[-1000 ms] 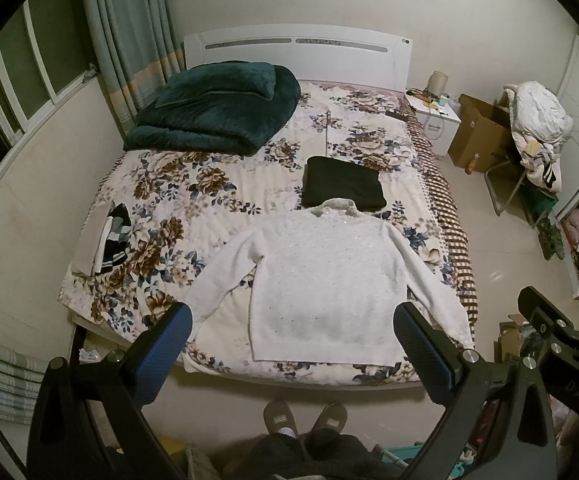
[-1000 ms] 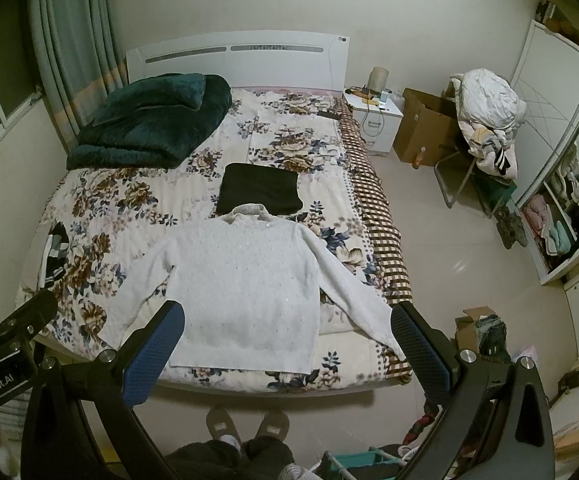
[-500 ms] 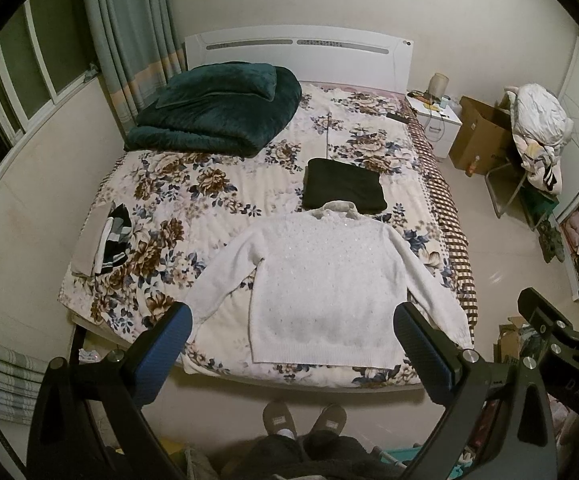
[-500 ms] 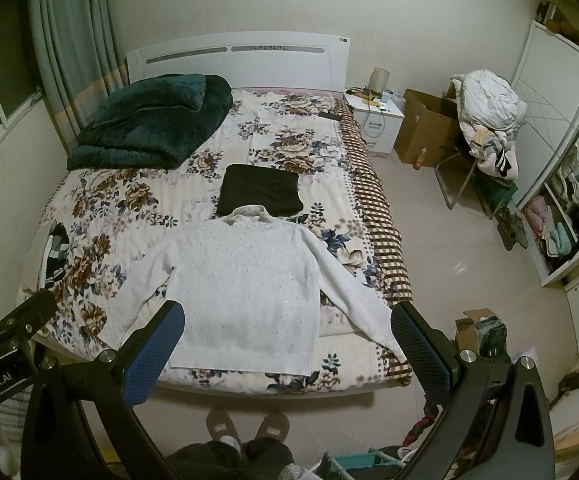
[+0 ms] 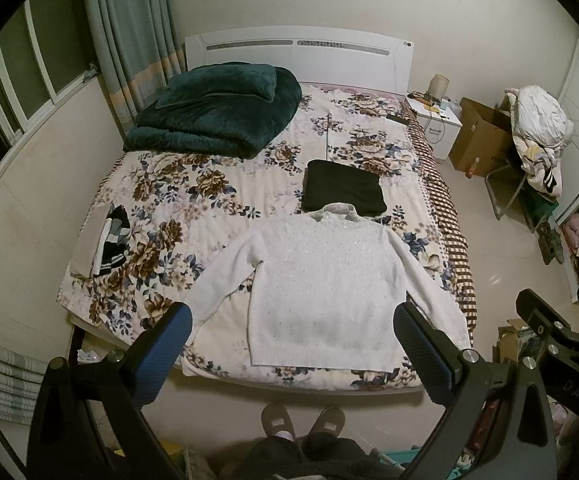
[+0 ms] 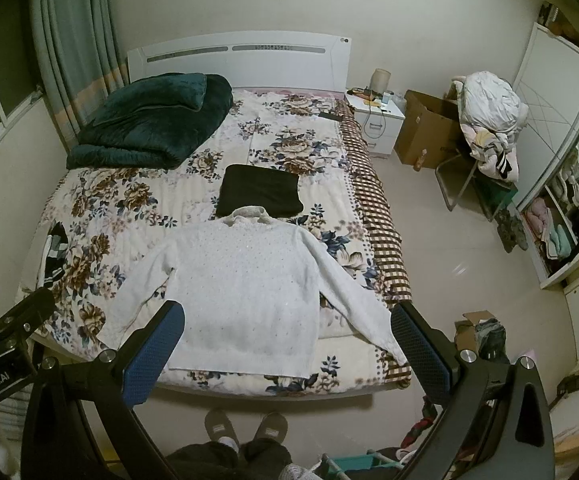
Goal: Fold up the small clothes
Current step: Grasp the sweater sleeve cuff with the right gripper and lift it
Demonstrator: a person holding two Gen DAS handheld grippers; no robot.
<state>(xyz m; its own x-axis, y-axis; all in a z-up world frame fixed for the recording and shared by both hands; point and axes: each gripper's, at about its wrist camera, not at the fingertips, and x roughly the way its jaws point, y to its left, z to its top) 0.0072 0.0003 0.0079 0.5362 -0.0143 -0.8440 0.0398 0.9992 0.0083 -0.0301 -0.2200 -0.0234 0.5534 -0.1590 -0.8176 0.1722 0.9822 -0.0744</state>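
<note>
white knitted sweater [image 5: 325,284] spread flat on a floral bed [image 5: 193,184], seen past two pairs of tongs held above the foot of the bed.

left tongs [image 5: 293,350] and right tongs [image 6: 287,350] both stand wide apart with blue pads, gripping nothing and well clear of the cloth. the sweater lies ahead of and between the fingers of each pair, sleeves angled outward, hem nearest the tongs, collar farthest. just beyond the collar, touching it, lies a folded black garment [image 5: 343,192]; farther ahead and to the left sits a folded dark green blanket [image 5: 217,112]. to the left of the left tongs, striped folded clothes [image 5: 107,242] rest near the bed edge. below the tongs, a person's slippers [image 5: 301,424] show on the floor.
</note>
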